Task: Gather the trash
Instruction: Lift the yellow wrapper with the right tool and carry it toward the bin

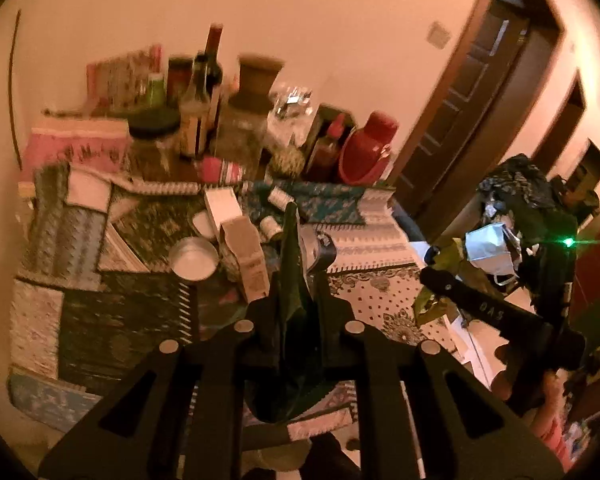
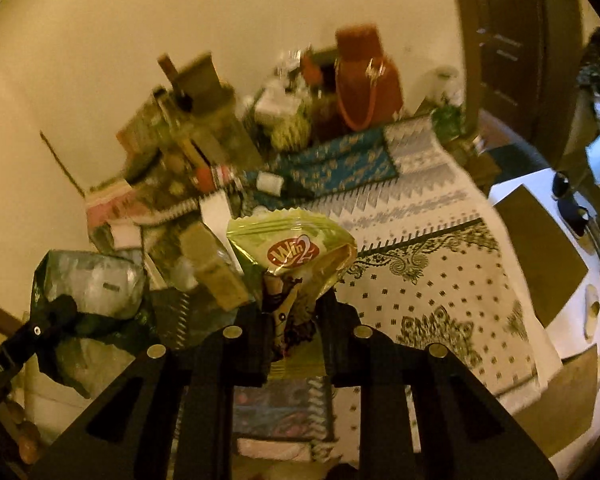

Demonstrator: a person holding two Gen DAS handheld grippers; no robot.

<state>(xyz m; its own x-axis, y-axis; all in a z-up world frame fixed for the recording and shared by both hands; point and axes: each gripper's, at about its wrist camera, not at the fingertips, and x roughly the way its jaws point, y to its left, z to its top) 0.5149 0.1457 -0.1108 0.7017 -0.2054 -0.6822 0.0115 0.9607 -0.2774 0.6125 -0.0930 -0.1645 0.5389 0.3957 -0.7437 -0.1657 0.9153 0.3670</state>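
Note:
My left gripper (image 1: 295, 300) is shut on the edge of a dark green plastic trash bag (image 1: 290, 320), which hangs below the fingers. In the right wrist view the same bag (image 2: 88, 284) shows at the left, held up by the left gripper (image 2: 54, 314). My right gripper (image 2: 294, 300) is shut on a yellow-green "Win2" snack wrapper (image 2: 296, 248), held above the patterned tablecloth (image 2: 432, 276). In the left wrist view the right gripper (image 1: 428, 276) holds that wrapper (image 1: 444, 280) off the table's right edge.
The table back holds bottles (image 1: 204, 92), jars (image 1: 154, 144), a red jug (image 1: 366, 150), a small carton (image 1: 246, 256), a white cup (image 1: 194, 258) and small white tubs (image 1: 280, 198). A brown door (image 1: 472, 92) stands right. A clothes pile (image 1: 520, 188) sits beyond the table.

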